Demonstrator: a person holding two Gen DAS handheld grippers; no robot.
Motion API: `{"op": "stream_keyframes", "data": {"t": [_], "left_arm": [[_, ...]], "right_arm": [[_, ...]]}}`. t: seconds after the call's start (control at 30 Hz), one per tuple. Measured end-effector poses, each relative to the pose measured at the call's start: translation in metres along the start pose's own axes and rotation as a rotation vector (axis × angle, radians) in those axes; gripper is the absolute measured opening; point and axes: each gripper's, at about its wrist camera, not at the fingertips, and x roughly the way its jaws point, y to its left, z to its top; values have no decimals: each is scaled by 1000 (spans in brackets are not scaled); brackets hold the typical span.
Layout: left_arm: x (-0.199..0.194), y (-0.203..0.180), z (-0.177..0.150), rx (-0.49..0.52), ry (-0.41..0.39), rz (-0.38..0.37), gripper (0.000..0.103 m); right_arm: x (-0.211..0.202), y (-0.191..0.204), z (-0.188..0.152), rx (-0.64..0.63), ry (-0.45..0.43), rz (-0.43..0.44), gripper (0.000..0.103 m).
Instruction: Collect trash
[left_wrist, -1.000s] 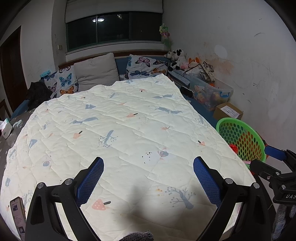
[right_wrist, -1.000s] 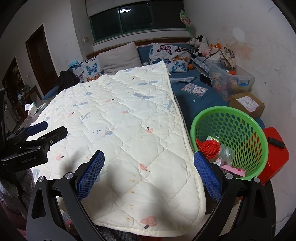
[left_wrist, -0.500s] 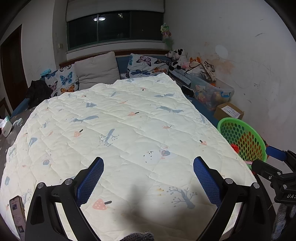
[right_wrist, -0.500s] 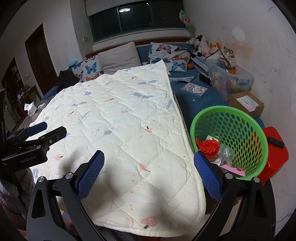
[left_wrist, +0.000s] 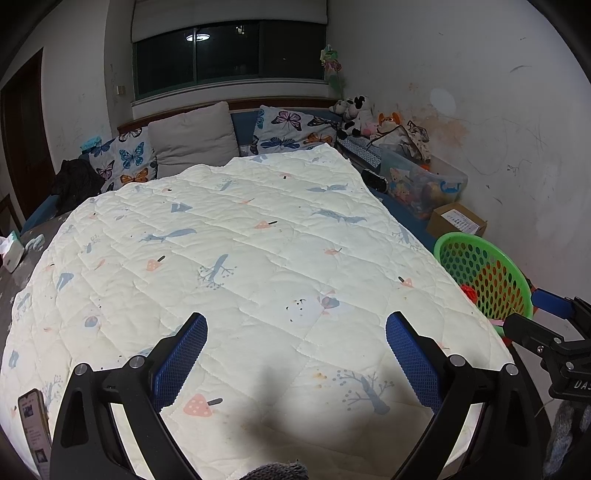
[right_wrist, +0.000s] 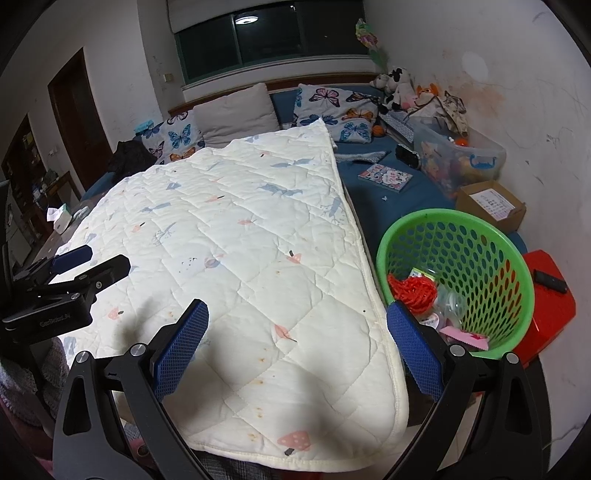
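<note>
Green basket (right_wrist: 517, 266) upright, mouth upward

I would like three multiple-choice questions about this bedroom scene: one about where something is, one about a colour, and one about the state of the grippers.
1. Where does the basket stand?
A. on the quilt
B. beside the right edge of the quilt
C. on the windowsill

2. What colour is the basket?
A. green
B. blue
C. white

3. How are the two grippers?
A. both shut on trash
B. left gripper open, right gripper shut
C. both open and holding nothing

Answers:
1 B: in the right wrist view the basket sits just off the right edge of the quilt, near the cardboard box.
2 A: its perforated wall is bright green, with red mesh trash inside.
3 C: the left gripper and the right gripper each show their fingers spread wide, with only quilt between them.
</note>
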Motion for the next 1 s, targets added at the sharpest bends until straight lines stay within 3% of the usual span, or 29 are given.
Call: {"op": "stream_keyframes", "data": {"t": [1.0], "left_arm": [[1, 0, -1, 0, -1, 1, 94]], "right_arm": [[0, -2, -1, 0, 0, -1, 96]]}}
